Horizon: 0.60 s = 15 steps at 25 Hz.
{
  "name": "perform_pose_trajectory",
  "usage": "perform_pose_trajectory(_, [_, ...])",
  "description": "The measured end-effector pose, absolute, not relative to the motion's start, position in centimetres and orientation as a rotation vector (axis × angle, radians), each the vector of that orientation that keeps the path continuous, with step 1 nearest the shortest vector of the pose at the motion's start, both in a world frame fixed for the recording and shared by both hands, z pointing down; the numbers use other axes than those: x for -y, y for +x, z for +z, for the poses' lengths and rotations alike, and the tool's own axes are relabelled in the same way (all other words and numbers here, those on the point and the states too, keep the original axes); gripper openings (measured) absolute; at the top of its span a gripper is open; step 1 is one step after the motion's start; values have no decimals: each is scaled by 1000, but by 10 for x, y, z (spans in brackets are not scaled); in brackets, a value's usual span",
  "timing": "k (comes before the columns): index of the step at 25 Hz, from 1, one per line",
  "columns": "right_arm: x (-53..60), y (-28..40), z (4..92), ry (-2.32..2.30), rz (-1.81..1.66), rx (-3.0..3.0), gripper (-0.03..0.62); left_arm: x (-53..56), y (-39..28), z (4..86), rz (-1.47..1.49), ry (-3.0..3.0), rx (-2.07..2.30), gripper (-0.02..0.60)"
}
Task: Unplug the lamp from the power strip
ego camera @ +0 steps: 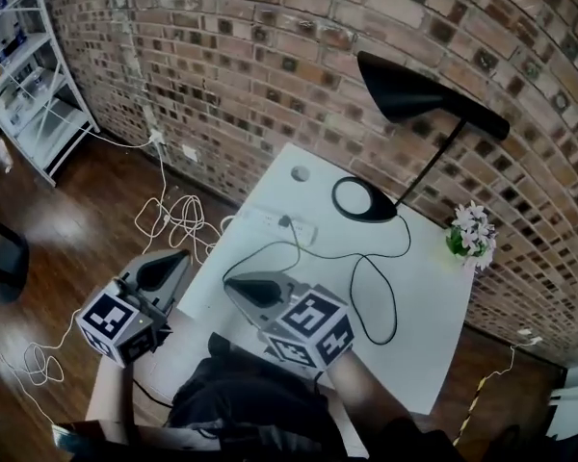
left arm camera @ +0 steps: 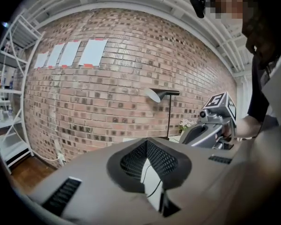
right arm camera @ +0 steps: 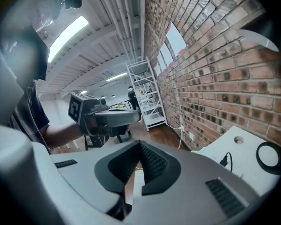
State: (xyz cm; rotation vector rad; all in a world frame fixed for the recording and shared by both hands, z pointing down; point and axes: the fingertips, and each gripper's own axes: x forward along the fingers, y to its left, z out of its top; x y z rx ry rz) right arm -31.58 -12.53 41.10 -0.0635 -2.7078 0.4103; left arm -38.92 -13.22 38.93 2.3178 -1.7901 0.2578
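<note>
Left gripper view misses plug (ego camera: pixel 284 222) (in power strip (ego camera: pixel 306 231))

legible text: none in any view | left hand-held gripper (ego camera: pixel 178 258), its left cube (ego camera: pixel 123 323): black-and-white square marker patterns, no letters or digits | right hand-held gripper (ego camera: pixel 233 283), its right cube (ego camera: pixel 308 330): same kind of patterns | paper sheets (left arm camera: pixel 92 52) on brick wall (left arm camera: pixel 131 78): pale, nothing legible

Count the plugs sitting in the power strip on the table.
1: a black plug near the middle of the white power strip, left of the lamp base. The strip is small in view; another could go unseen.
</note>
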Motion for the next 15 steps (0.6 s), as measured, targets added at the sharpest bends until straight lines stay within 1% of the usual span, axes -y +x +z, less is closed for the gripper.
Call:
perform_pose_trajectory(4, [143,-322,418,126,419,2667,-14,162,-393,399,260,2414,1626,-5])
perform_pose_trajectory(8, [154,-324,422,263,447,2634,-14,186,-400,418,391,2467,1554,-5])
perform_pose_trajectory(12, [170,-305,424,448,471,2584,-14,224,-390,438,508,2573,1512,-6])
perform_pose_trajectory(15, [183,-283,425,596,496,2549,-14,250,-366,454,564,2682,1377,-5])
